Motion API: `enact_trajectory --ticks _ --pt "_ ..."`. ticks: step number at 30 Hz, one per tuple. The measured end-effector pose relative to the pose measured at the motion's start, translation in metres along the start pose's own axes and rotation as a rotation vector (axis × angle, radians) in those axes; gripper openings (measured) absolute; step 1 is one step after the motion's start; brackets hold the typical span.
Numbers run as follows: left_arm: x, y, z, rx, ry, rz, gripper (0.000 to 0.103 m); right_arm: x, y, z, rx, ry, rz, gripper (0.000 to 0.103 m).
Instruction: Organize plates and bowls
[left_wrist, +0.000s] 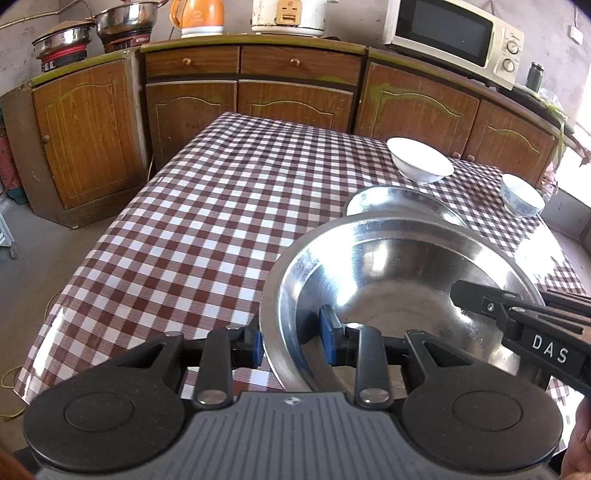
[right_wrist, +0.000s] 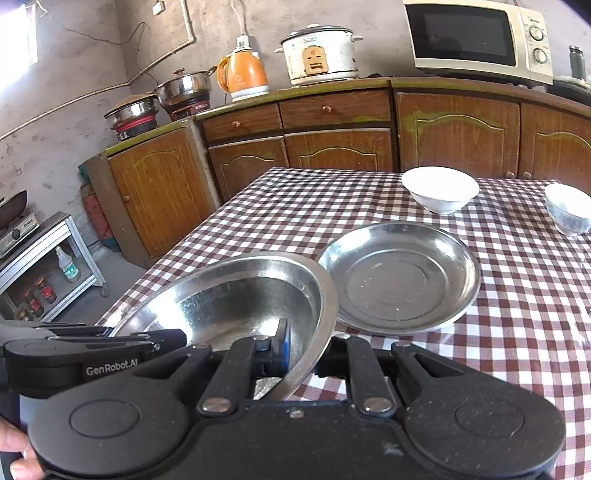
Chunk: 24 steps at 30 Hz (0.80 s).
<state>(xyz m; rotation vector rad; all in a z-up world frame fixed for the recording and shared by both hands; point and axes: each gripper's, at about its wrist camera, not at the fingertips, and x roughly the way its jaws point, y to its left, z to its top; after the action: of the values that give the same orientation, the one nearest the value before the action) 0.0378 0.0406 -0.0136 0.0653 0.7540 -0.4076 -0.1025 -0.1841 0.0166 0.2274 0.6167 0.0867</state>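
Both claws, left (left_wrist: 293, 341) and right (right_wrist: 308, 352), clamp steel basin (left_wrist: 399, 295) rim; right outer finger hidden.

both wrist views close, angled down, sharing checked table (left_wrist: 192, 221)

The basin (left_wrist: 399, 280) you hold is polished metal, mirror-bright, with fine scuffs on its floor. The plate (right_wrist: 399, 277) beside it is duller metal, brushed and lightly scratched. The cloth (left_wrist: 207, 229) on your bench is glossy, smooth checked oilcloth that catches the light. Both bowls (right_wrist: 439, 188) look like glazed ceramic, one plain white, the other (right_wrist: 567, 210) with a blue print. Your left hand-held gripper (left_wrist: 293, 341) is matt black plastic with ribbed grey housing, blue pads and shiny rivets. The cabinets (right_wrist: 340, 147) are worn, satin wood-grain.
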Motion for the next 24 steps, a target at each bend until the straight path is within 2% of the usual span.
enact_trajectory --ticks 24 --pt "-0.009 -0.05 -0.008 0.06 -0.02 -0.086 0.031 -0.055 -0.042 -0.011 0.074 -0.055 -0.09 0.016"
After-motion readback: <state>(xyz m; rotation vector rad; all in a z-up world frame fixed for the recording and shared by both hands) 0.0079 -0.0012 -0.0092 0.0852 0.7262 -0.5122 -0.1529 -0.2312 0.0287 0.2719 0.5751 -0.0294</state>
